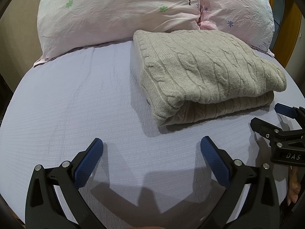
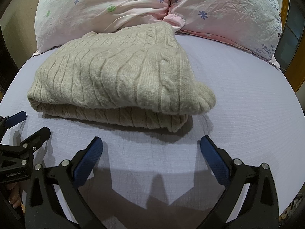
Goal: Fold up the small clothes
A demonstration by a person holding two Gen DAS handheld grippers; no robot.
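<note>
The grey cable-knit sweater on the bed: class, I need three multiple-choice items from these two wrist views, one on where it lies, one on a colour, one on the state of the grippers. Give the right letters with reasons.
1. Where does the grey cable-knit sweater lie?
A. on the lavender bed sheet, its far end against the pink floral pillows
B. on top of the pillows
C. hanging from a gripper

2. What colour are the pads on the gripper fingers?
A. red
B. blue
C. white

3. What state are the left gripper and the right gripper in?
A. both shut on the sweater
B. one open, one shut
C. both open, holding nothing

Answers:
1 A, it rests folded on the sheet in front of the pillows.
2 B, textured blue pads show on the black fingers.
3 C, each pair of fingers is spread over bare sheet, clear of the sweater.
</note>
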